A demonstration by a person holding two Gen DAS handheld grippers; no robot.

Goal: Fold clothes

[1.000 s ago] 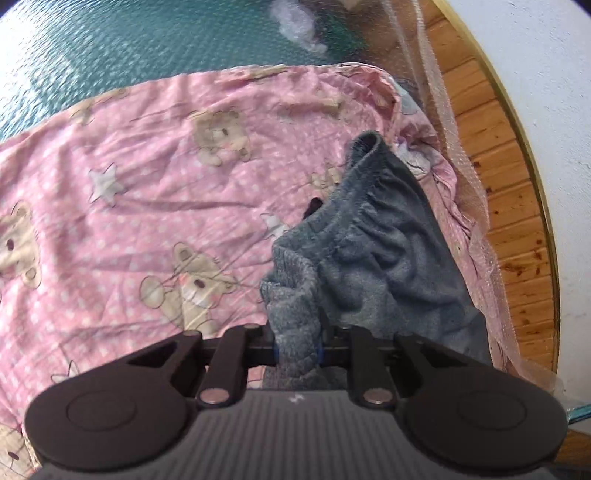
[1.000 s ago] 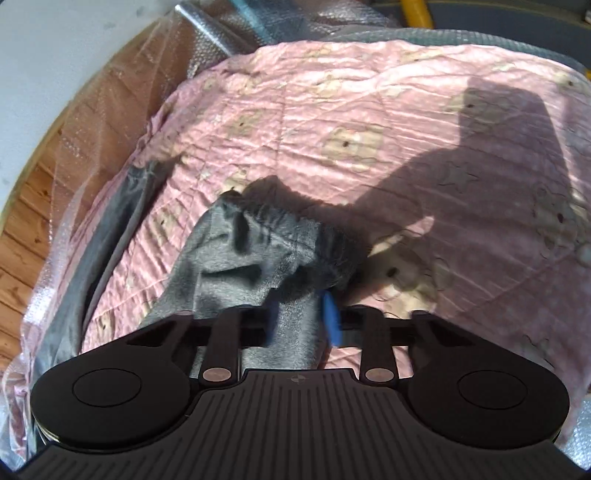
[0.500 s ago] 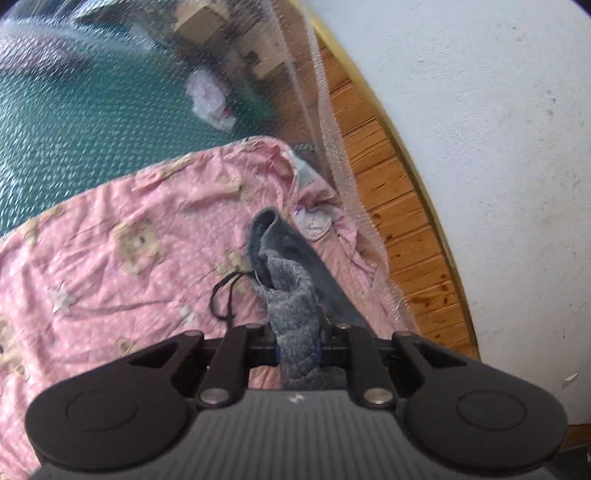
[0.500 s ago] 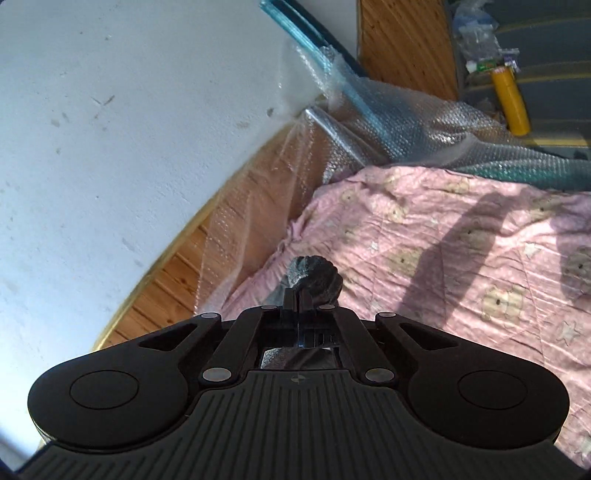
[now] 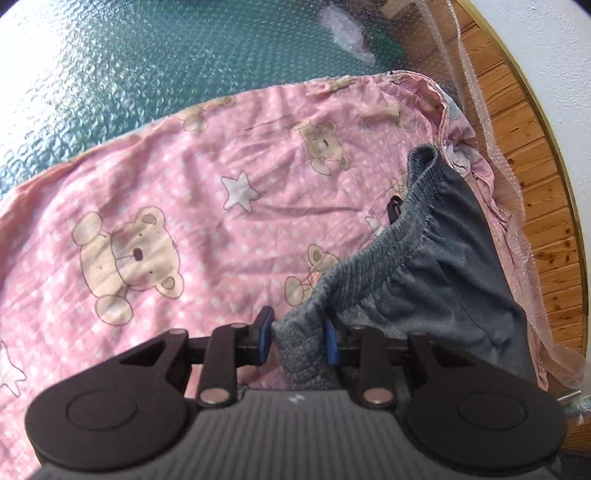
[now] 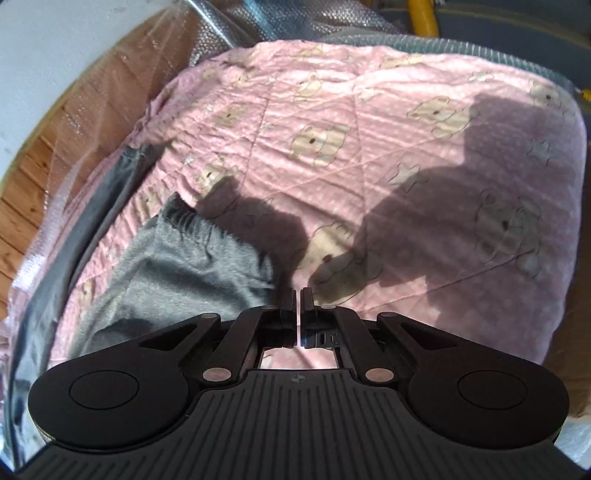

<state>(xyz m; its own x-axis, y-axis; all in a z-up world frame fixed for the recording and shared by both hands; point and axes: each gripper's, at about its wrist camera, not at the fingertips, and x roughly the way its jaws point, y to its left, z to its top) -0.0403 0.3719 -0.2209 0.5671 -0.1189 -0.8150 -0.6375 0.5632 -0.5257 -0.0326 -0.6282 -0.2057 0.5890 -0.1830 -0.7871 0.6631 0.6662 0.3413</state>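
Observation:
Grey sweatpants [image 5: 443, 266] with an elastic waistband lie along the right edge of a pink teddy-bear quilt [image 5: 184, 177]. My left gripper [image 5: 298, 334] has a corner of the waistband between its blue pads; its jaws are opening and the cloth stands loosely in the gap. In the right wrist view the sweatpants [image 6: 192, 266] lie just left of my right gripper [image 6: 298, 295], which is shut with nothing between its fingers and hovers over the quilt [image 6: 369, 166].
Green bubble wrap [image 5: 147, 55] lies beyond the quilt's far edge. A wood-panelled wall [image 5: 535, 184] behind clear plastic sheeting runs beside the sweatpants. A dark grey strip [image 6: 85, 229] lines the quilt's left edge. A yellow roll [image 6: 424, 14] stands at the back.
Both grippers came down from a raised pose facing the wall to the quilt. The right gripper let go of the sweatpants. The left jaws widened around the waistband.

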